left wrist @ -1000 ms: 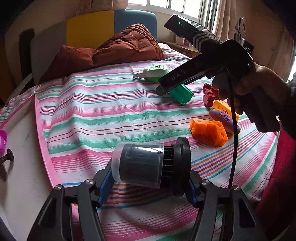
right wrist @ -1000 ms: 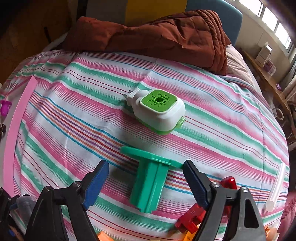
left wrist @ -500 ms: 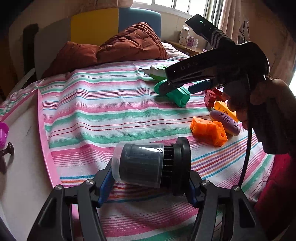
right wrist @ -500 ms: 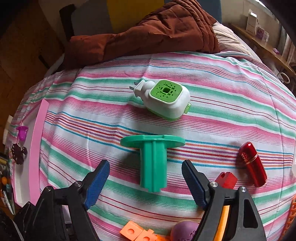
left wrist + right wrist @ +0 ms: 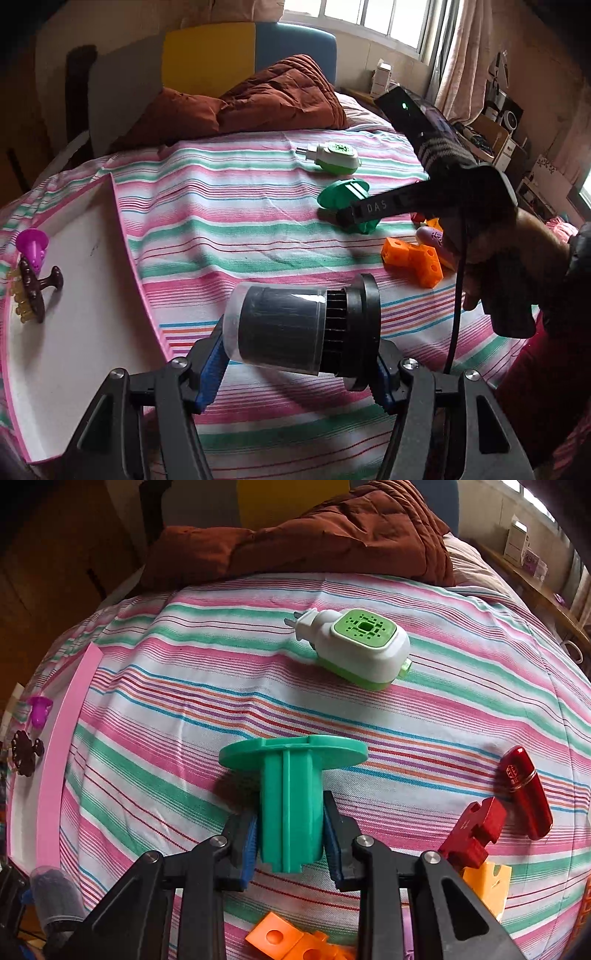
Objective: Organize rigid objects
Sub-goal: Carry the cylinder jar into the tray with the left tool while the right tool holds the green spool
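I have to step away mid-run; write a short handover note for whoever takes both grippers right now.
Left gripper: shut on the black filter canister, held above the striped bedspread.
Right gripper: shut on the green flanged spool, low over the bedspread.
Done: purple cone and brown piece lie on the white tray.
Left: both held items, white-green plug-in, red lipstick, red block, orange blocks.

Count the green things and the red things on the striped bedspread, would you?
Green: 2, the spool in the right gripper and the white-and-green plug-in.
Red: 2, the lipstick and the notched block.
Total: 4.
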Demonstrator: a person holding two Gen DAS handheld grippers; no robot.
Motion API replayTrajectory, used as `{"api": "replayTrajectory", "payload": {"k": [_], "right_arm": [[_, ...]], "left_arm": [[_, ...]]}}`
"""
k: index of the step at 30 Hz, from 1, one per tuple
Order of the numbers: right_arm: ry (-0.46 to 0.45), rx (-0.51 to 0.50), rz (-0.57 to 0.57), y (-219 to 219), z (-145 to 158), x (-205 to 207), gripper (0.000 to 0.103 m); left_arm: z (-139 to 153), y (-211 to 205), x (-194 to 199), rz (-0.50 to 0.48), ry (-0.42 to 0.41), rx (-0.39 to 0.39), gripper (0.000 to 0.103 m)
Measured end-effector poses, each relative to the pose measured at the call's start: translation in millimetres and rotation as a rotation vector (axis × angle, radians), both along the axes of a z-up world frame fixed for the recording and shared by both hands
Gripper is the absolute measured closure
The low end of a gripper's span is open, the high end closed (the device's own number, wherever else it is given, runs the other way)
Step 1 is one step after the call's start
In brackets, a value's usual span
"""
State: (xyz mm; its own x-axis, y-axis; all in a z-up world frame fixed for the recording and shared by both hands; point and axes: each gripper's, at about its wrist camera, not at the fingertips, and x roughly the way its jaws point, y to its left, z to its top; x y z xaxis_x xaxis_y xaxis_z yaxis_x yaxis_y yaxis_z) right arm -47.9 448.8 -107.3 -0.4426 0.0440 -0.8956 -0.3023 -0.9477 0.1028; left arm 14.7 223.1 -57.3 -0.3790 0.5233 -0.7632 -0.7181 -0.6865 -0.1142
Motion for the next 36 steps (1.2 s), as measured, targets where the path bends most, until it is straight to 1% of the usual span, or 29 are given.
{"api": "replayTrajectory", "payload": {"k": [6,9,12,18,22,27,32,36], "right_arm": [[-0.003,0.115,0.062,-15.5,1.2,-0.6,0.073],[0.001,0.128,0.069,-17.6,2.2,0.5,0.073],[0.006,0.15,0.077,-19.0,1.9,1.0,0.073],[0.016,0.19,0.096,-27.0,1.3,9.6,0.074],[0.021,0.203,0.102,-27.0,-0.4,5.8,0.074],[0.023,0.222,0.11,-29.5,-0.3,7.9,0.074],[0.02,0.246,0.119,-28.3,-2.2,5.2,0.074],[0.015,0.26,0.126,-30.0,-2.7,2.2,0.074]], "left_arm": [[27.2,-25.5,-0.2,0.068,0.052,0.024,0.038],[39.1,-39.5,0.2,0.101,0.091,0.03,0.038],[48.2,-54.2,-0.7,0.134,0.112,0.033,0.038],[53.8,-81.2,-9.9,0.202,0.115,0.032,0.038],[46.5,-97.7,-20.4,0.243,0.065,0.044,0.038],[35.7,-127.6,-37.4,0.32,0.011,0.058,0.038],[28.9,-161.9,-67.8,0.418,-0.085,0.113,0.038],[32.5,-173.6,-87.9,0.467,-0.105,0.146,0.038]]}}
